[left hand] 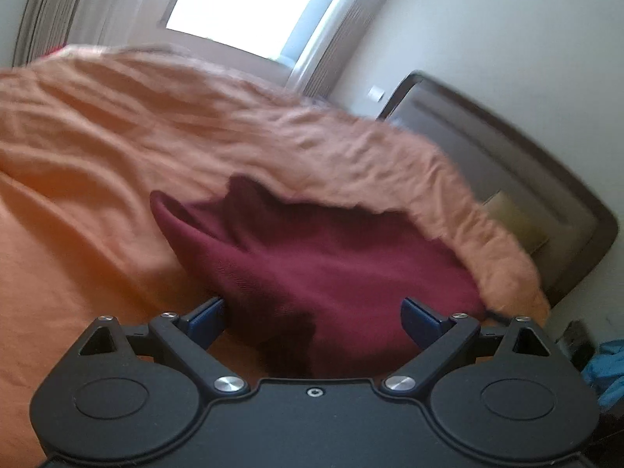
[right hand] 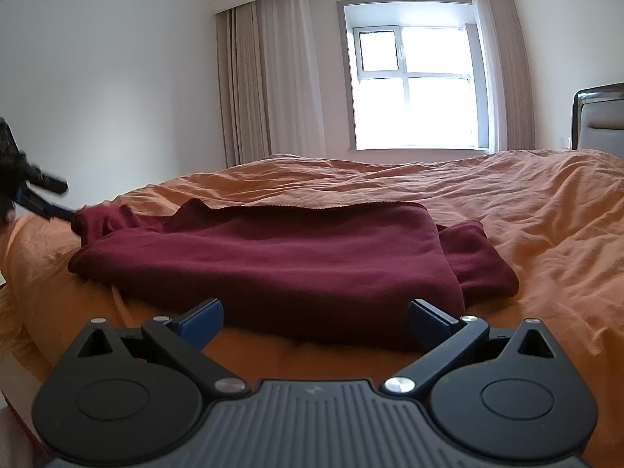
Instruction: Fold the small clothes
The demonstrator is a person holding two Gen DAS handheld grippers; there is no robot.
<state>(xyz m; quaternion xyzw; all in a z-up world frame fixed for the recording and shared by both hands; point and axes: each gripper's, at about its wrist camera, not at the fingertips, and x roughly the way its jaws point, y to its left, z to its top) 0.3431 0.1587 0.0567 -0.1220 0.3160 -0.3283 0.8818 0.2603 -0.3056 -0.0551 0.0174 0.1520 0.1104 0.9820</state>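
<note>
the maroon garment (right hand: 273, 257) lies partly folded on the orange bed (right hand: 526, 214). both the left gripper (left hand: 314, 314) and the right gripper (right hand: 315, 318) stand with jaws apart, holding nothing. best to pinch matching corners, lift evenly, and keep edges aligned

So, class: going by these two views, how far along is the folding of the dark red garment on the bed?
Done: the garment lies on the orange bedcover with one layer already over another, though a lump sticks out at the right. In hand: both tools are open; the left tool is at one end of the cloth, the right tool just short of the near edge. Left: grip, fold smaller, square it up.
</note>
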